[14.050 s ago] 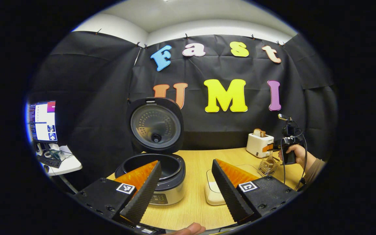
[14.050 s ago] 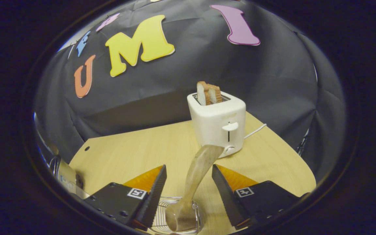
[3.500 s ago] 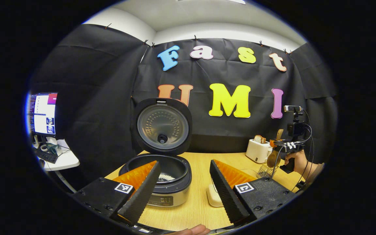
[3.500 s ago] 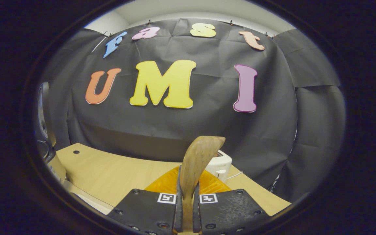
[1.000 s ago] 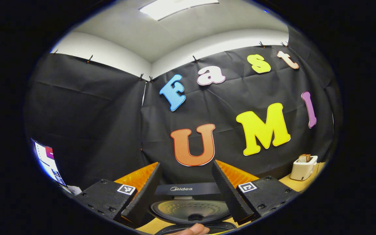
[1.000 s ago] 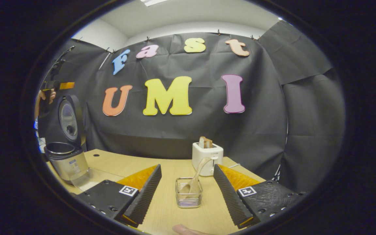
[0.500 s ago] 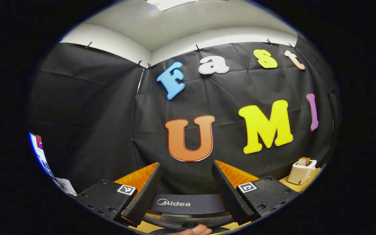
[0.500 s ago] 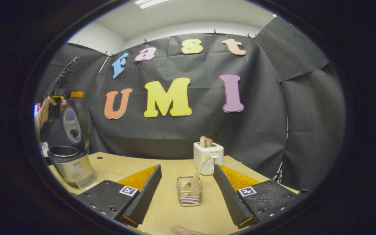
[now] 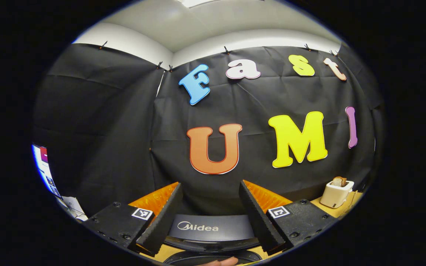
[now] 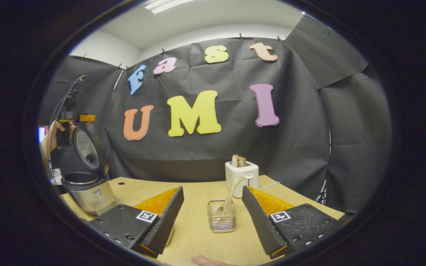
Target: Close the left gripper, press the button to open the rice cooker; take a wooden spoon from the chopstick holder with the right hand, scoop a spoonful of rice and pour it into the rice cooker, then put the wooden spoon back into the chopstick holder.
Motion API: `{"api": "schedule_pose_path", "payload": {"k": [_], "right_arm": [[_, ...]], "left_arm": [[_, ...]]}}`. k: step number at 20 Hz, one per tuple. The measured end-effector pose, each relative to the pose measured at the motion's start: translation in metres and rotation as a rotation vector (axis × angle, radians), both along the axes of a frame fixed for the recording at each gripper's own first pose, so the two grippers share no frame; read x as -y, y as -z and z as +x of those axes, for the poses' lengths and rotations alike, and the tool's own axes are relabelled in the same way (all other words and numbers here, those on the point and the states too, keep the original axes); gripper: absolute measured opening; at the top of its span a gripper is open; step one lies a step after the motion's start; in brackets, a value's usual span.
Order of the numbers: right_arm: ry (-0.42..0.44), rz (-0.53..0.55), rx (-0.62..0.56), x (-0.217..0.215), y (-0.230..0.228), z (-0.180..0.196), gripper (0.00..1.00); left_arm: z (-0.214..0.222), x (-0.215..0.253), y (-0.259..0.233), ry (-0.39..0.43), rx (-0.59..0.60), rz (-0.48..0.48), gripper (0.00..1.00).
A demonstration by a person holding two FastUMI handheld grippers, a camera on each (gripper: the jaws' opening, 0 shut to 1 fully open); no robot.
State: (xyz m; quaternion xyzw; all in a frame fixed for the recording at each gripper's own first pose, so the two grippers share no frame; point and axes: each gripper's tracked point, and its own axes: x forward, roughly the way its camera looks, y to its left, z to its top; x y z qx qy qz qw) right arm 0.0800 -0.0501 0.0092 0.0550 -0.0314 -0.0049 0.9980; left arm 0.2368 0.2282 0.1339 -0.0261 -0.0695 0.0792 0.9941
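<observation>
Spoon (image 10: 227, 201) back in holder (image 10: 222, 220), leaning upright between the wide-open right gripper (image 10: 213, 218) fingers; left gripper (image 9: 208, 216), wide, straddles cooker lid (image 9: 213, 229).

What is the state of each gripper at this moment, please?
Left gripper: jaws open, holding nothing, at the top edge of the rice cooker lid.
Right gripper: jaws open, holding nothing; the wooden spoon stands in the chopstick holder.

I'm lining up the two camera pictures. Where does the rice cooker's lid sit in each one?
Left gripper view: the lid lies at the bottom centre, between the left gripper's open fingers.
Right gripper view: the lid stands raised at the far left, above the pot.
Shared landmark: the white toaster on the table.
</observation>
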Motion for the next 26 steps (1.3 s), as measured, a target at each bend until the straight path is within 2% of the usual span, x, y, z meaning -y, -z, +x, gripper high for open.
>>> {"api": "schedule_pose_path", "payload": {"k": [10, 14, 15, 16, 17, 18, 19, 20, 22, 23, 26], "right_arm": [[-0.014, 0.025, 0.024, 0.000, -0.014, -0.016, 0.94], [-0.027, 0.044, 0.023, -0.002, -0.016, -0.019, 0.95], [-0.032, 0.047, 0.022, -0.004, -0.017, -0.020, 0.92], [-0.039, 0.050, 0.020, -0.006, -0.017, -0.021, 0.96], [-0.049, 0.052, 0.018, -0.009, -0.017, -0.022, 0.96], [-0.059, 0.053, 0.015, -0.012, -0.017, -0.023, 0.96], [-0.069, 0.052, 0.011, -0.015, -0.017, -0.024, 0.92], [-0.077, 0.050, 0.008, -0.018, -0.017, -0.025, 0.96], [-0.084, 0.048, 0.010, -0.019, -0.018, -0.029, 0.96], [-0.085, 0.049, 0.015, -0.019, -0.020, -0.030, 0.92], [-0.088, 0.048, 0.028, -0.017, -0.024, -0.033, 0.92]], "left_arm": [[-0.072, 0.010, 0.031, -0.019, 0.041, -0.004, 0.97], [-0.112, 0.019, 0.070, -0.003, -0.009, -0.032, 0.97], [-0.119, 0.022, 0.080, 0.004, -0.028, -0.040, 0.97], [-0.129, 0.026, 0.089, 0.006, -0.044, -0.042, 0.97], [-0.138, 0.027, 0.096, 0.001, -0.044, -0.034, 0.97], [-0.145, 0.030, 0.098, -0.005, -0.043, -0.016, 0.98], [-0.152, 0.032, 0.101, -0.013, -0.042, -0.002, 0.97], [-0.160, 0.037, 0.104, -0.009, -0.044, 0.001, 0.97], [-0.171, 0.044, 0.109, 0.000, -0.039, 0.002, 0.97], [-0.174, 0.044, 0.112, 0.002, -0.042, 0.003, 0.97], [-0.179, 0.047, 0.123, 0.005, -0.066, -0.008, 0.97]]}}
